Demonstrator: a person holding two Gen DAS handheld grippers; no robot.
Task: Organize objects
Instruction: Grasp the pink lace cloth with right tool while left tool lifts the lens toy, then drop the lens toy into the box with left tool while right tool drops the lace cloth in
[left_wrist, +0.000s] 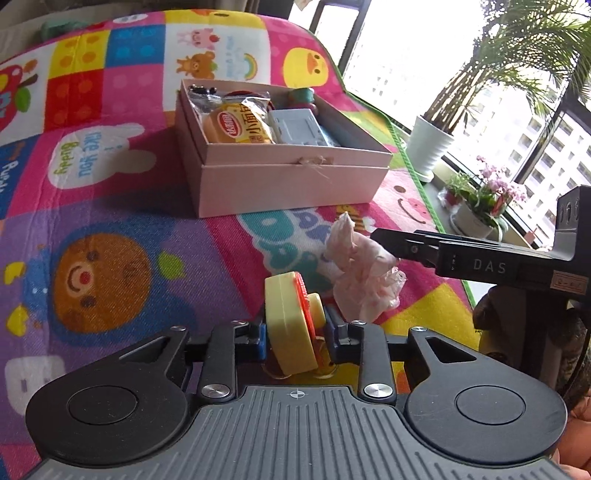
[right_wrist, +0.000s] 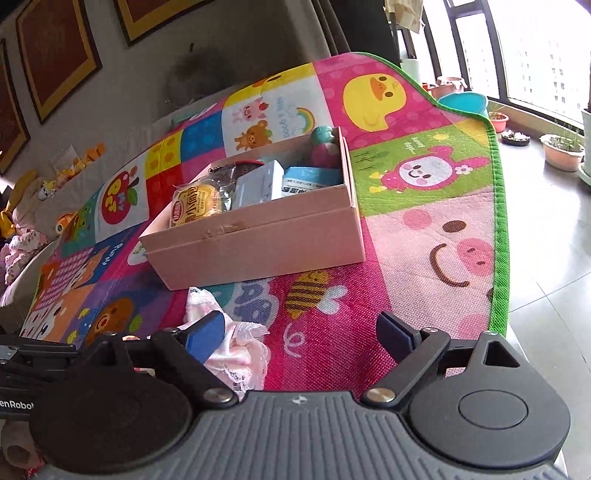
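Standing on edge between the left gripper's (left_wrist: 295, 338) fingers, which pinch it narrowly, the yellow disc toy (left_wrist: 291, 325) with its orange inner ring shows only in the left wrist view, just beside a crumpled pink lace cloth (left_wrist: 364, 273) on the play mat (left_wrist: 110, 206). The right gripper (right_wrist: 303, 336) has its fingers spread wide and empty, one blue pad touching that cloth. Farther along the mat sits the open pink box (right_wrist: 258, 243) of packets, toward the green-trimmed edge.
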